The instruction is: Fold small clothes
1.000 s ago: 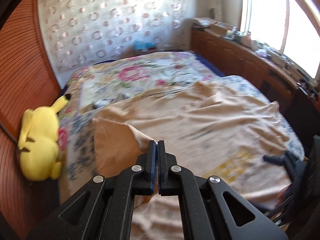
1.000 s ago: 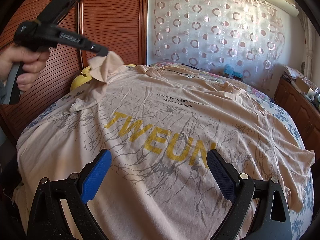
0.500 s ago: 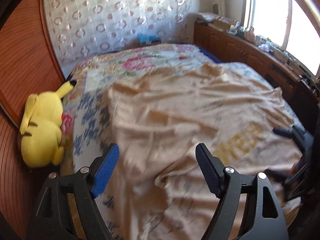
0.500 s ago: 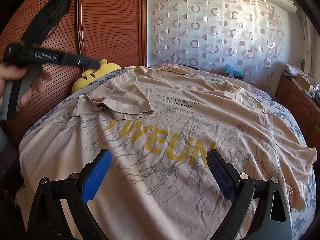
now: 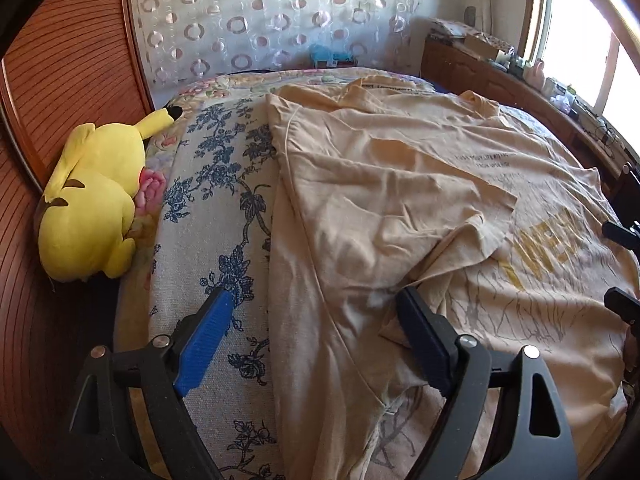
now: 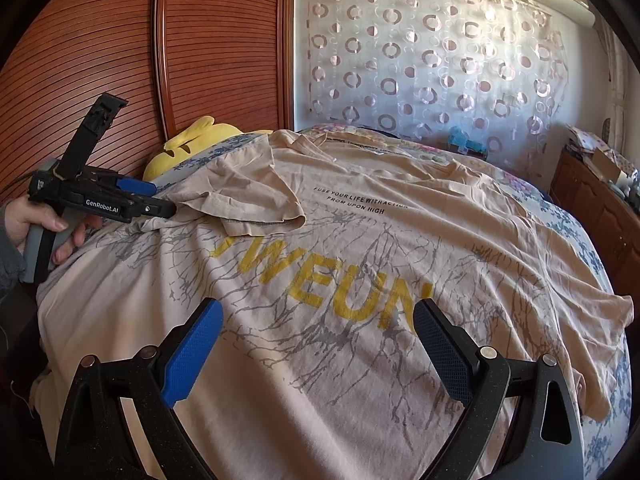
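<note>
The shirt (image 6: 360, 272) lies spread on the bed (image 5: 208, 216), one sleeve (image 6: 248, 196) folded over its chest. The left gripper (image 5: 312, 340) has just opened its jaws, empty, beside that sleeve. The right gripper (image 6: 318, 344) hovers over the shirt's hem, jaws wide and empty.

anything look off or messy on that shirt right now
Nothing is damaged or spilled. The T-shirt lies wrinkled on the bed, with its sleeve folded in unevenly, rumpled and covering the start of the yellow lettering. The other sleeve still lies spread out.
</note>
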Motion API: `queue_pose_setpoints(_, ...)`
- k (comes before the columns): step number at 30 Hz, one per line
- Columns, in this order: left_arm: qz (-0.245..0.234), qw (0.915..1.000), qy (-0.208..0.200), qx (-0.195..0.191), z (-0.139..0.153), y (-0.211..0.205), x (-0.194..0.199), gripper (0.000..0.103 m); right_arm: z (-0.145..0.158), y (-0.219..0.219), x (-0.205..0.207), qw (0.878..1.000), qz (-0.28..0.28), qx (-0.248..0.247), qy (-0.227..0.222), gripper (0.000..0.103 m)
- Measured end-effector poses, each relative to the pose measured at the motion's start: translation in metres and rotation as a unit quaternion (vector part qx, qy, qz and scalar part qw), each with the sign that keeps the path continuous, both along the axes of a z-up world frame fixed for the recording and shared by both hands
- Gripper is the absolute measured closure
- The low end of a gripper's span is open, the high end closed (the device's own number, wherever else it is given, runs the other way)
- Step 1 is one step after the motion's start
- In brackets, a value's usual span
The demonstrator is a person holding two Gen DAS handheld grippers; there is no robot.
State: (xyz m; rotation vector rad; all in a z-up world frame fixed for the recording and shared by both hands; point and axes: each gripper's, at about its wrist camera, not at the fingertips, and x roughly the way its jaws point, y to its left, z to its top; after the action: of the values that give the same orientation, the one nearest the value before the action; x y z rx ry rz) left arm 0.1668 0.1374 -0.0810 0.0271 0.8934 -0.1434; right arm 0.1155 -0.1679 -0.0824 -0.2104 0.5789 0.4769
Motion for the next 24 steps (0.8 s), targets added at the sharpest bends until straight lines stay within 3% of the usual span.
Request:
queue_pose_setpoints(16, 0.020, 0.9998, 0.002, -0.003, -0.001, 0.005, 0.001, 0.013, -0.002, 0.002, 0.006, 1.000, 0.001, -0.005, 0.009, 0.007)
queue_pose_setpoints(21, 0.022, 0.9977, -0.010, -0.063, 0.005, 0.015, -0.013, 0.013, -0.002, 0.003, 0.006, 1.000, 0.000, -0.007, 0.009, 0.007)
queue_pose_setpoints(24, 0.026, 0.9947, -0.039, -0.092, 0.016, 0.015, -0.027, 0.013, -0.003, 0.003, 0.006, 1.000, 0.002, -0.008, 0.010, 0.007)
